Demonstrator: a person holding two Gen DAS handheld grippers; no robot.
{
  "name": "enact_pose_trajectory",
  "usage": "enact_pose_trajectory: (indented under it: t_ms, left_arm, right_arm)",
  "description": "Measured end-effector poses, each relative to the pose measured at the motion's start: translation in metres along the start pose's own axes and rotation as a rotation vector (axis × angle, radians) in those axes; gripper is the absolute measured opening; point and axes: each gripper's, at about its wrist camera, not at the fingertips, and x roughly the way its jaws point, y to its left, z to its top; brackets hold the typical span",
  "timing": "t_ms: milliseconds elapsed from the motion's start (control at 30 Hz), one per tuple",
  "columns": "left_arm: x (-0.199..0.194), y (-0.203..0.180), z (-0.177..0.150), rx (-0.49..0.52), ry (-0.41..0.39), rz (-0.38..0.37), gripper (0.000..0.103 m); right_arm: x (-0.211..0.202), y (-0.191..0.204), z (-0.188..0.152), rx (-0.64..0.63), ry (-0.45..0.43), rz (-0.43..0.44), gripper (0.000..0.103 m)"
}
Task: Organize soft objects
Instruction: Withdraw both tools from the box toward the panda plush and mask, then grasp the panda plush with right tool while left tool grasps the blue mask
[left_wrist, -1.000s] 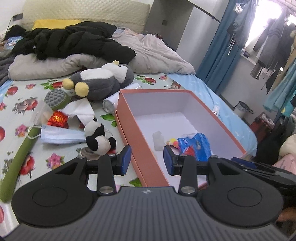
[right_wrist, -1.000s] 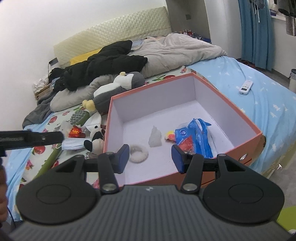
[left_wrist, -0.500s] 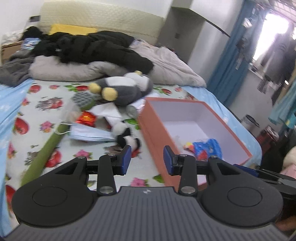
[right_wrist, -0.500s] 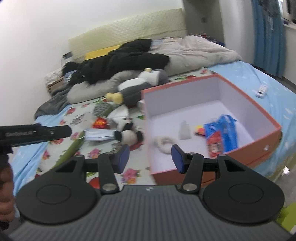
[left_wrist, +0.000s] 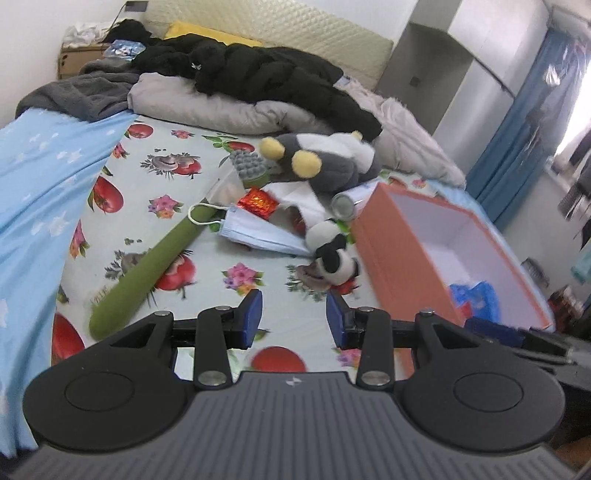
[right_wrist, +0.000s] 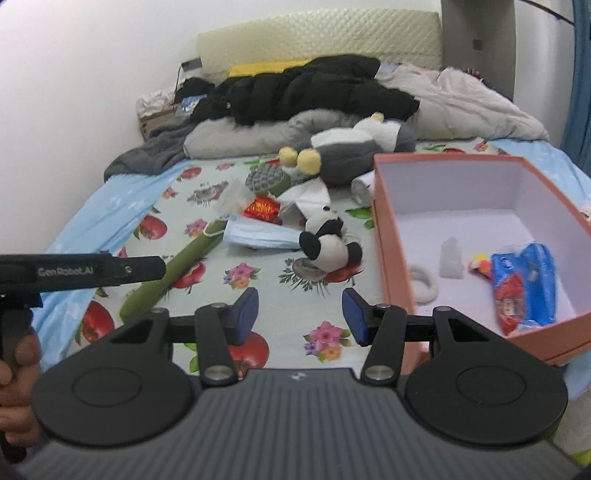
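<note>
An orange box (right_wrist: 384, 236) (left_wrist: 391, 243) with a white inside stands on the bed at the right; a blue snack bag (right_wrist: 524, 284), a white ring (right_wrist: 424, 282) and a small white piece (right_wrist: 451, 258) lie in it. A small panda plush (right_wrist: 327, 242) (left_wrist: 332, 251) lies just left of the box. A grey penguin plush (right_wrist: 351, 151) (left_wrist: 325, 158) lies behind. A blue face mask (right_wrist: 258, 234) (left_wrist: 258, 232) and a long green cushion (left_wrist: 147, 269) (right_wrist: 173, 273) lie left. My left gripper (left_wrist: 293, 319) and right gripper (right_wrist: 300, 314) are open and empty, above the floral sheet short of the panda.
A red foil packet (left_wrist: 257, 201), a grey-green brush (left_wrist: 249, 168), white cloth (right_wrist: 306, 195) and a can (left_wrist: 343, 205) lie among the toys. A black jacket (right_wrist: 306, 88) and grey bedding (left_wrist: 221, 107) are heaped at the headboard. The left gripper's body (right_wrist: 81, 271) shows at the right view's left.
Both grippers have swung left, away from the box and over the sheet; the panda and mask now lie ahead of them. Both stay open and empty.
</note>
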Motion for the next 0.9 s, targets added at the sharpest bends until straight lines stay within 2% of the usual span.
enact_pose_trajectory:
  t_ms: [100,200,267,367,533,633,767,900]
  left_arm:
    - [0.029,0.006,0.004,0.066,0.02,0.031,0.044]
    - [0.065,0.01,0.009,0.184,0.043,0.082,0.045]
    - [0.088,0.014,0.011,0.244,0.052,0.103,0.057]
    - [0.12,0.017,0.013,0.332,0.07,0.137,0.061]
    - [0.17,0.018,0.019,0.487,0.098,0.178,0.063]
    - [0.196,0.018,0.024,0.575,0.098,0.202,0.064]
    - [0.222,0.016,0.03,0.694,0.077,0.253,0.066]
    - [0.24,0.016,0.033,0.765,0.075,0.258,0.066]
  right_arm:
    - [0.026,0.001,0.002,0.003,0.008,0.008,0.053]
    - [0.053,0.0,0.007,-0.001,0.014,-0.001,0.053]
    - [0.074,-0.001,0.011,0.003,0.017,-0.01,0.053]
    - [0.1,-0.001,0.019,0.0,0.03,-0.03,0.053]
    - [0.136,-0.004,0.029,-0.002,0.054,-0.072,0.053]
    - [0.158,-0.008,0.035,-0.009,0.102,-0.07,0.053]
    - [0.178,-0.005,0.039,-0.047,0.112,-0.113,0.053]
    - [0.195,-0.001,0.039,-0.088,0.126,-0.144,0.053]
